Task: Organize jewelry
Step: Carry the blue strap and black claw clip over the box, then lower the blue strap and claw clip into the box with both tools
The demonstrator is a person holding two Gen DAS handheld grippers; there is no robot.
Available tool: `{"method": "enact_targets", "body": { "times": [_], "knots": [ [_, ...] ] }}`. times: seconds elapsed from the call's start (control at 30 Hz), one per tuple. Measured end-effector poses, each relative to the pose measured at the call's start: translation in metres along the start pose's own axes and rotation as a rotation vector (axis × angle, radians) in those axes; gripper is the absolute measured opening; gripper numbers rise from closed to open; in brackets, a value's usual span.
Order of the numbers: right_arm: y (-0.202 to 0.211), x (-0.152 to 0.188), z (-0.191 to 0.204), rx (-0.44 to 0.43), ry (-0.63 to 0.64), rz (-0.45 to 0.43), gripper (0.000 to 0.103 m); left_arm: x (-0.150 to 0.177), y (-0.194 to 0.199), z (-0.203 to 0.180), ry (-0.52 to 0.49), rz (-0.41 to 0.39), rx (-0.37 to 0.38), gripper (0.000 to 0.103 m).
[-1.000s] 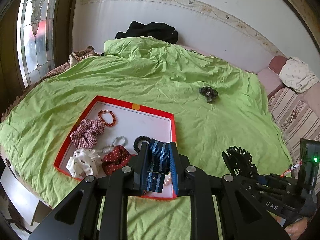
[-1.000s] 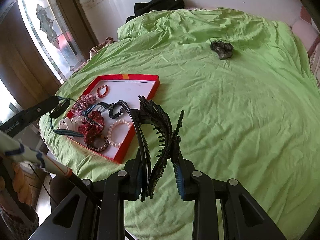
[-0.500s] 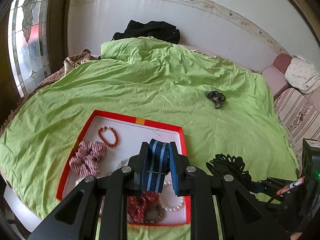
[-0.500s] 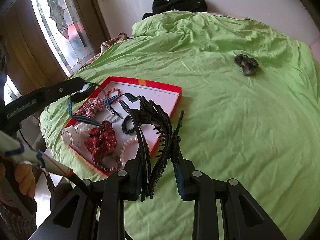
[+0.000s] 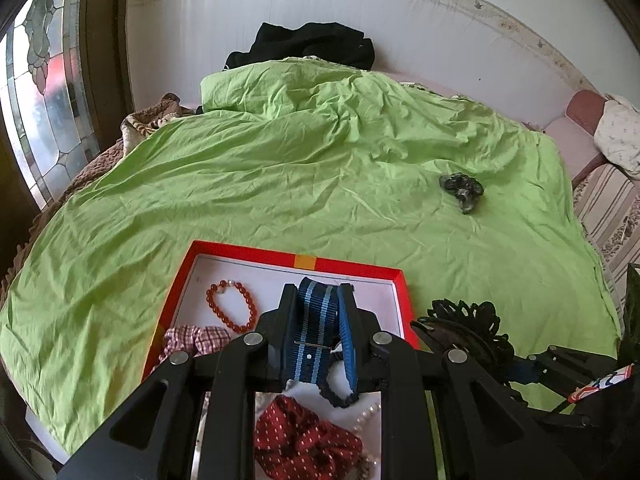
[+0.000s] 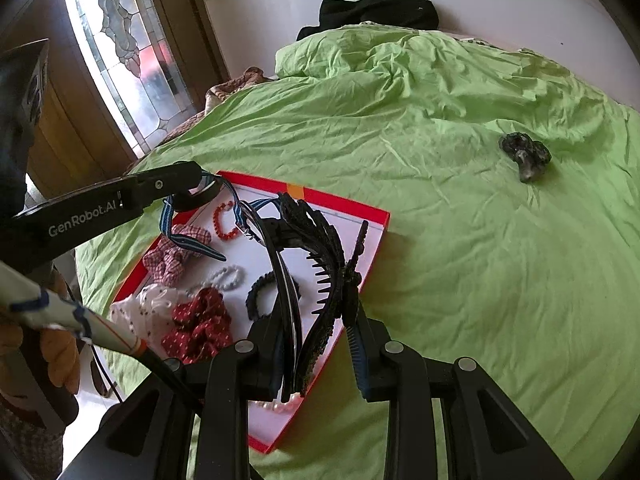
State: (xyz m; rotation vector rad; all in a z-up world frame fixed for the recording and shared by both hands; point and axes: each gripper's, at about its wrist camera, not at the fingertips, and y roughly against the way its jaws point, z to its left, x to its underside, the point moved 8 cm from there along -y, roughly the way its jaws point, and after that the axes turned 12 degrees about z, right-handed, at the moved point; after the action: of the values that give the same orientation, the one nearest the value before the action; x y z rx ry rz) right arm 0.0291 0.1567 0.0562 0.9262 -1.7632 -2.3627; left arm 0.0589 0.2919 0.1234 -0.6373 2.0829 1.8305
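A red-rimmed tray (image 5: 248,251) (image 6: 372,216) with a white floor lies on the green bedsheet. It holds a red bead bracelet (image 5: 231,312), a checked scrunchie (image 5: 196,340), a red dotted scrunchie (image 5: 304,440), a pearl bracelet and a black scrunchie (image 6: 264,292). My left gripper (image 5: 316,300) is shut on a blue striped strap (image 5: 316,320) over the tray. My right gripper (image 6: 320,280) is shut on a black hair clip (image 6: 324,248) above the tray's right edge. A dark scrunchie (image 5: 460,188) (image 6: 524,152) lies alone on the sheet, far right.
Black clothing (image 5: 308,44) lies at the head of the bed by the white wall. A stained-glass window (image 5: 36,112) is on the left. A striped sofa (image 5: 608,208) with a white cloth stands at the right.
Both grippers have moved forward over the tray with their loads. The tray now sits lower and nearer in both views.
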Motion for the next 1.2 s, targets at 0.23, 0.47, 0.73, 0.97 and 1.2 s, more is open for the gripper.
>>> {"method": "enact_targets", "body": {
  "times": [0.23,0.47,0.73,0.97,1.2],
  "knots": [
    [-0.013,-0.012,-0.009,0.009,-0.018,0.0,0.03,-0.008,-0.016,0.003,-0.007,0.024,-0.003,0.019],
    [-0.026,-0.029,-0.013,0.031,-0.012,-0.008,0.03,-0.013,-0.035,0.009,0.005,0.056,0.005,0.019],
    [-0.047,-0.042,-0.017,0.053,-0.008,0.004,0.03,-0.015,-0.065,0.017,0.05,0.111,0.066,0.019],
    [-0.069,-0.046,-0.023,0.071,-0.014,0.03,0.03,-0.013,-0.084,0.021,0.07,0.137,0.08,0.019],
    [-0.082,-0.046,-0.025,0.069,-0.021,0.048,0.03,-0.008,-0.097,0.025,0.08,0.155,0.076,0.019]
  ]
}}
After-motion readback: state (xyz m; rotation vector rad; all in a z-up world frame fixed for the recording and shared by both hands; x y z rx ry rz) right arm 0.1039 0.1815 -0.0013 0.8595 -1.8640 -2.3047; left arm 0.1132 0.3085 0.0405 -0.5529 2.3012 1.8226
